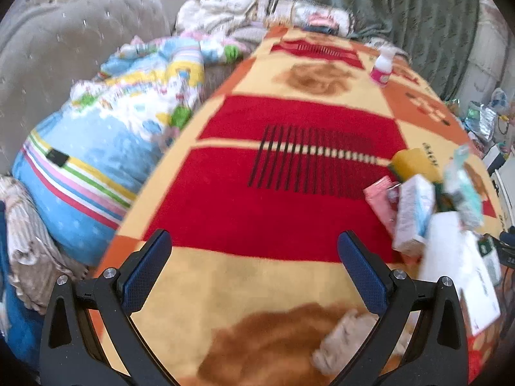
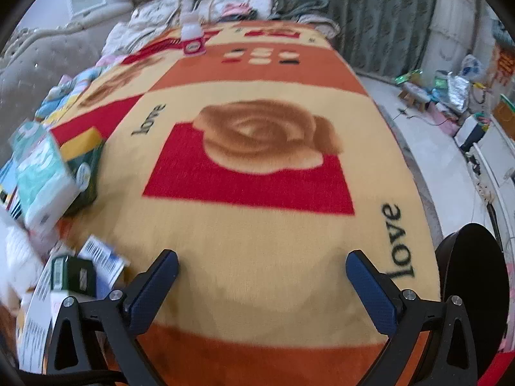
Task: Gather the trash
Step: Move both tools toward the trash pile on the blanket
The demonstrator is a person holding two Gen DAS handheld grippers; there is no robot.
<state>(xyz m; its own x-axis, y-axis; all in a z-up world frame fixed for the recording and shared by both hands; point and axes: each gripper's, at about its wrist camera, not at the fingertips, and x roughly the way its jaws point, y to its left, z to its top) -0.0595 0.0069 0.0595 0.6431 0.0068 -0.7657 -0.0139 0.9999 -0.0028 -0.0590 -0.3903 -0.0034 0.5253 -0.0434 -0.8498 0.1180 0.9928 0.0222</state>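
Both hand-held grippers hang over a bed covered by a red, orange and cream blanket with rose and "love" patterns. Left gripper has its blue-padded jaws spread wide with nothing between them; right gripper is equally wide and empty. Each tilts steeply downward toward the blanket without touching it. Collection seems barely started, judging by the scene: a loose pile of trash, made up of small cartons, packets and paper, lies on the blanket to the right of the left gripper and, in the right wrist view, to the left of the right gripper, so it sits between the two. A crumpled tissue lies just under the left gripper's right finger. A small pink-labelled bottle stands far up the bed. A round black bin waits beside the bed's right edge, its contents hidden.
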